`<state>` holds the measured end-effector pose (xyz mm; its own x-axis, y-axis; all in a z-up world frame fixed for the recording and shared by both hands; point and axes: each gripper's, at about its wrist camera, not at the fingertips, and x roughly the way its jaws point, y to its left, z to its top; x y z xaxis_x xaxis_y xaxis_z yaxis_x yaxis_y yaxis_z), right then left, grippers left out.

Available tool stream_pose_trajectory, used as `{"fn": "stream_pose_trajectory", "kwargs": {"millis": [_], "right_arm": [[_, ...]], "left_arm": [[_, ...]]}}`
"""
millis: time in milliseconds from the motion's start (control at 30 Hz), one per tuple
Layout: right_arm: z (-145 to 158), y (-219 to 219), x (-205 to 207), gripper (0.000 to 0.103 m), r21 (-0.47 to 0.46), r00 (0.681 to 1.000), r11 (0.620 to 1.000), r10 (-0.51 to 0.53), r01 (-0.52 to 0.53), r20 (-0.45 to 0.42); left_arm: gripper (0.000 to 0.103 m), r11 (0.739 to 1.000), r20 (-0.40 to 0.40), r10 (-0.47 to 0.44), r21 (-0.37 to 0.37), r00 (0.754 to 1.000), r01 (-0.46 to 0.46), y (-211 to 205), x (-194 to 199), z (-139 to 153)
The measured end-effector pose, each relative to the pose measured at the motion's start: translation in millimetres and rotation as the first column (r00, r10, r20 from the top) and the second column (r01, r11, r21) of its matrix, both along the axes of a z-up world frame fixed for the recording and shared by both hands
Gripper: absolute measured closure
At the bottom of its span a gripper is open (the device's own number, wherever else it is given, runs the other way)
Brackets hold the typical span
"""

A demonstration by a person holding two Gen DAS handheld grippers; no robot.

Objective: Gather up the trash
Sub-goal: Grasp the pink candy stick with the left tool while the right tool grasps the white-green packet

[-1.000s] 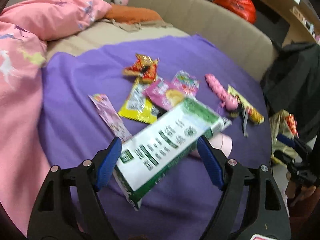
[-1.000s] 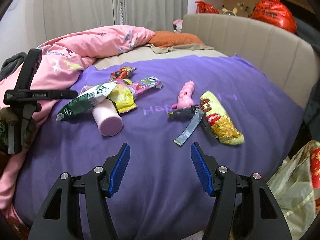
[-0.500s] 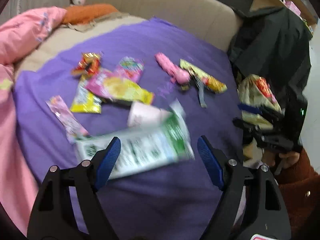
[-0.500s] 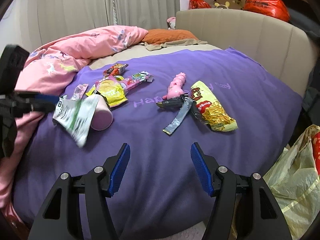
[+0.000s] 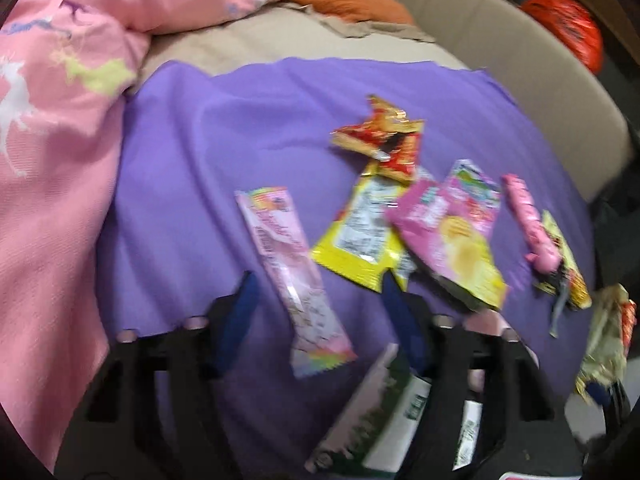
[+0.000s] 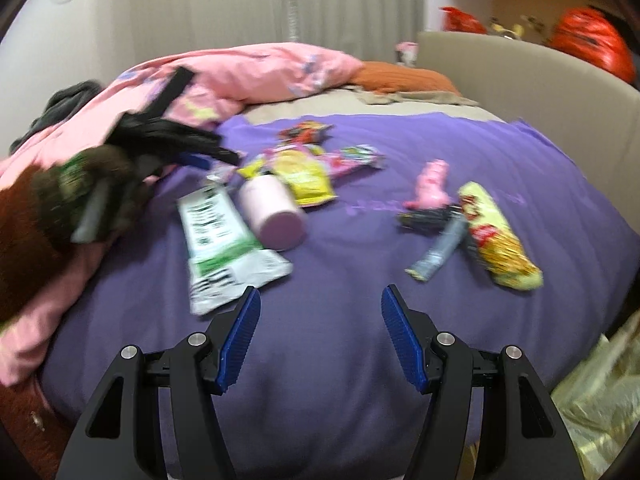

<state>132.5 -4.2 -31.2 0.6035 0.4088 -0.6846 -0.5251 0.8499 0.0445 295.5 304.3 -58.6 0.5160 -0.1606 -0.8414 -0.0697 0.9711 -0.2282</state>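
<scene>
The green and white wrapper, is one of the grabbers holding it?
No. The green and white wrapper lies flat on the purple blanket. The left gripper and right gripper are both open, holding nothing.

Bare purple sheet [image 6: 320,360] is lying ahead of the right gripper [image 6: 320,320]; wrappers [image 6: 308,176] and a cup [image 6: 276,216] are crowding eleven o'clock.
</scene>
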Motion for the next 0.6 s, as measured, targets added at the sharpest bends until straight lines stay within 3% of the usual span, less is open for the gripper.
{"fn": "stream_pose_trajectory", "kwargs": {"millis": [33,100,133,233,367,467,600], "right_arm": [[-1,6,-2,0.043,0.002,0.999,0.999,0.034,-0.034,-0.004],[0,22,-4,0.043,-0.002,0.994,0.994,0.105,-0.105,-0.01],[1,29,-5,0.043,-0.008,0.991,0.991,0.131,-0.131,-0.008],[5,56,-4,0.043,-0.026,0.973,0.973,0.23,-0.23,0.003],[4,91,16,0.043,-0.033,0.954,0.954,0.299,-0.299,-0.01],[0,117,35,0.043,-0.035,0.945,0.945,0.325,-0.326,-0.045],[-13,139,50,0.043,-0.091,0.943,0.94,0.322,-0.329,-0.085]], "left_arm": [[0.065,1.0,-0.017,0.002,-0.029,1.0,-0.003,4,0,-4],[0.074,0.996,-0.025,-0.011,-0.084,1.0,0.008,10,-1,-9],[0.085,0.995,-0.016,-0.014,-0.101,1.0,0.012,14,-6,-8],[0.092,0.987,0.043,-0.026,-0.16,0.999,0.033,18,-25,4],[0.092,0.976,0.139,-0.024,-0.21,0.99,0.053,22,-48,38],[0.092,0.977,0.183,-0.033,-0.203,0.982,0.07,18,-57,59],[0.092,0.969,0.21,-0.059,-0.221,0.976,0.106,17,-63,66]]}}
